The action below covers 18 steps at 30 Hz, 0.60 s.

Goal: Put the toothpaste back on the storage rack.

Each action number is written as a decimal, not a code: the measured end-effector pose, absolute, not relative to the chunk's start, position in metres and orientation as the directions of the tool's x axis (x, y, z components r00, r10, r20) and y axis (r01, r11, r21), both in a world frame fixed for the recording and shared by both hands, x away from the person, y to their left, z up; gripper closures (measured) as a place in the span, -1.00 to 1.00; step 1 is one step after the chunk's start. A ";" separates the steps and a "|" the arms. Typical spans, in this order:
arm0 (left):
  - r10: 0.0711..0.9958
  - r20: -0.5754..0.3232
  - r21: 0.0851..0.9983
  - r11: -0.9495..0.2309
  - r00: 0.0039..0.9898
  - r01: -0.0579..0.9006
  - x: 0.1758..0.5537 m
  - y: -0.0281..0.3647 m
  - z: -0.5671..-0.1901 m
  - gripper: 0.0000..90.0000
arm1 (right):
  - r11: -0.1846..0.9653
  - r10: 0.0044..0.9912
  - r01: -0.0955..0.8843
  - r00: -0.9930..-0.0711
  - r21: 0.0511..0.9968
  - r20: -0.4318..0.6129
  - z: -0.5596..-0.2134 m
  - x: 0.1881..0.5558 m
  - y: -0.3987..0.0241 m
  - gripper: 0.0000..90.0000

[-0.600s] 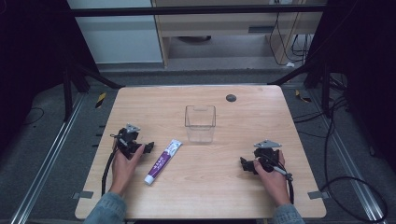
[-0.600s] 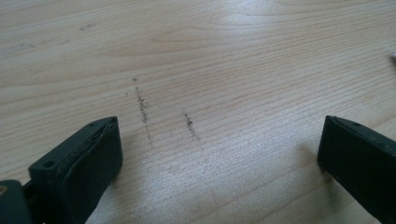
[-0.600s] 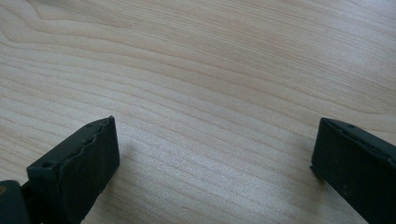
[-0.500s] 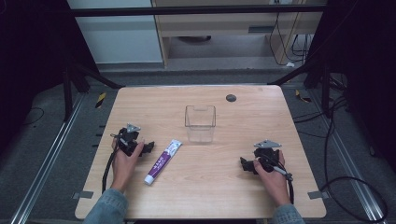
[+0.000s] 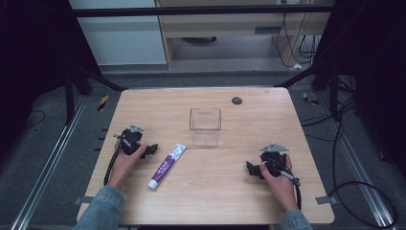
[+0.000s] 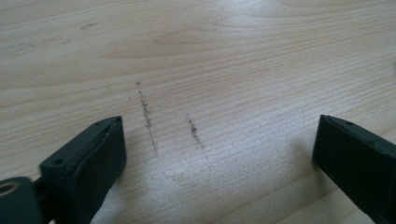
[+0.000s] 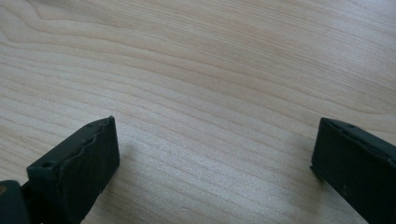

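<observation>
Toothpaste tube [image 5: 166, 166]: white and purple, lying flat on the table, slanted, with its cap end toward the person and its flat end pointing up toward the clear box. It sits left of the table's middle, just beside the left gripper and untouched by either one.
Left gripper [image 5: 152, 149]: resting on the table at the left, held by the person's left hand [image 5: 125, 162], its tips turned toward the tube. In the left gripper view the two black jaws stand wide apart with only bare wood and a few dark scuff marks [image 6: 148, 116] between them; nothing is held.
Right gripper [image 5: 251, 169]: resting on the table at the right, held by the right hand [image 5: 277, 184], well apart from the tube, with a grey three-cornered plate on top. In the right gripper view its jaws stand wide apart over bare wood grain; nothing is held.
Clear box [image 5: 205, 126]: a see-through, open-topped container standing upright near the table's middle, beyond the tube and near its flat end, not touching it.
Table [image 5: 268, 120]: light wood with a small dark round spot [image 5: 236, 100] near the far edge.
Room: grey floor with cables at the right, metal rails on both sides, and pale cabinets beyond the table.
</observation>
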<state>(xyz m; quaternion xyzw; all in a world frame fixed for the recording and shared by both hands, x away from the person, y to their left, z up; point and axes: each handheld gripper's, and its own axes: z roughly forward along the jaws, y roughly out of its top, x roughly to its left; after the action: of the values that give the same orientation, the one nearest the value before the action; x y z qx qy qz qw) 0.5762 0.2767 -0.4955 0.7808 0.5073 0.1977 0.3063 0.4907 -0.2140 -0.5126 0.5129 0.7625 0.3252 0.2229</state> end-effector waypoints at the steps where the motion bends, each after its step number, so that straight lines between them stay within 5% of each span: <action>1: 0.914 -0.007 0.687 -0.290 0.406 0.666 0.575 0.277 -0.491 -0.88 | 0.262 0.927 0.637 -0.374 0.725 -0.006 -0.513 0.491 -0.214 -0.98; 18: 0.858 0.047 0.625 -0.425 0.511 0.655 0.536 0.241 -0.428 -0.75 | 0.262 0.927 0.638 -0.374 0.725 -0.006 -0.513 0.491 -0.214 -0.98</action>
<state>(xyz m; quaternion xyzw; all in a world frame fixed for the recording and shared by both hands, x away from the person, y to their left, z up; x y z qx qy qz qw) 0.5364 0.2409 -0.4280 0.8239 0.4591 0.1829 0.2774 0.4907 -0.2139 -0.5126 0.5131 0.7625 0.3252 0.2228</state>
